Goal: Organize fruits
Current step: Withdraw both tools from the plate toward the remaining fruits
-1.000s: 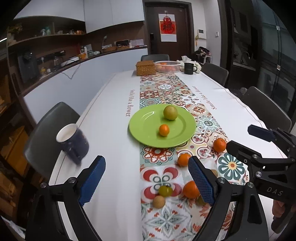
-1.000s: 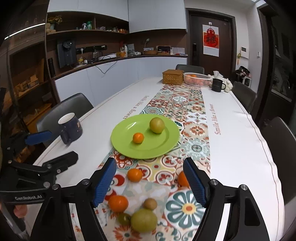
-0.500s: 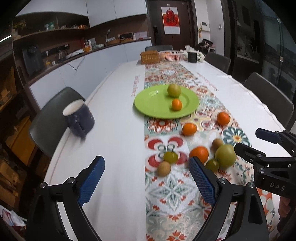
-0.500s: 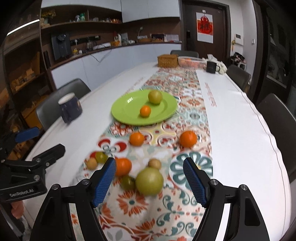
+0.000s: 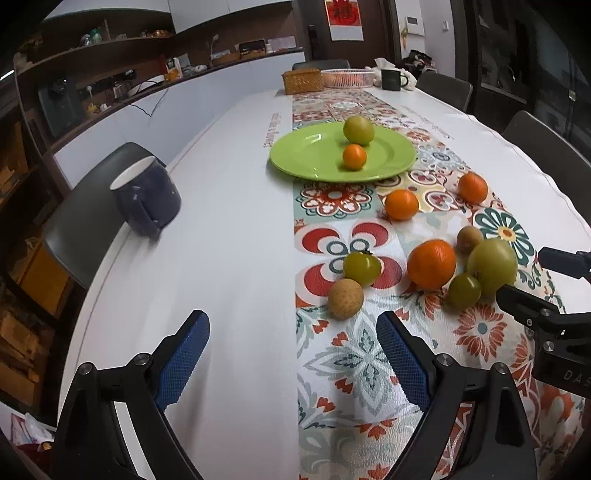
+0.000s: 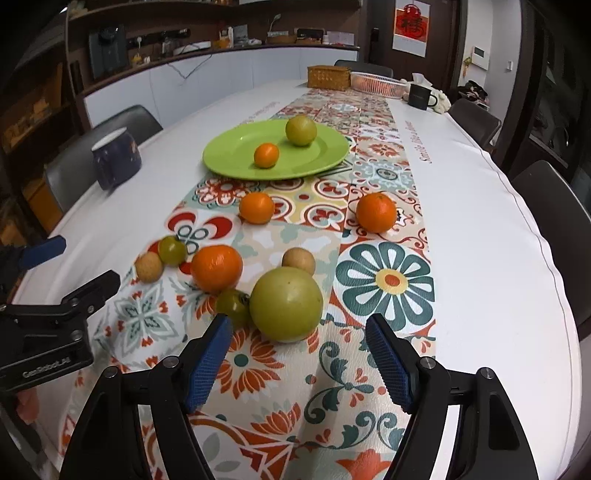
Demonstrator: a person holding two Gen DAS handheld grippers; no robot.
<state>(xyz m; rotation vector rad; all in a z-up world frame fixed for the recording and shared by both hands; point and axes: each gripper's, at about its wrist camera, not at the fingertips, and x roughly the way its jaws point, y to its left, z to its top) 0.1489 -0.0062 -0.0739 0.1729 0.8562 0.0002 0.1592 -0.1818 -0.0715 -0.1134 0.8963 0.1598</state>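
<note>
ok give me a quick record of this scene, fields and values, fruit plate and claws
plate: green plate on the patterned runner
on plate: one green fruit, one small orange
off plate: eight fruits loose on the runner
nearest right claw: large green fruit, ahead of its open jaws
left claw: open, empty
mug: blue mug, left of plate

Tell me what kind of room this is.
Probably an office pantry or meeting room: a long table lined with chairs, a wall counter crowded with small appliances, and a door bearing a red paper decoration.

"DAS" on right gripper (image 5: pixel 565 373)
</note>
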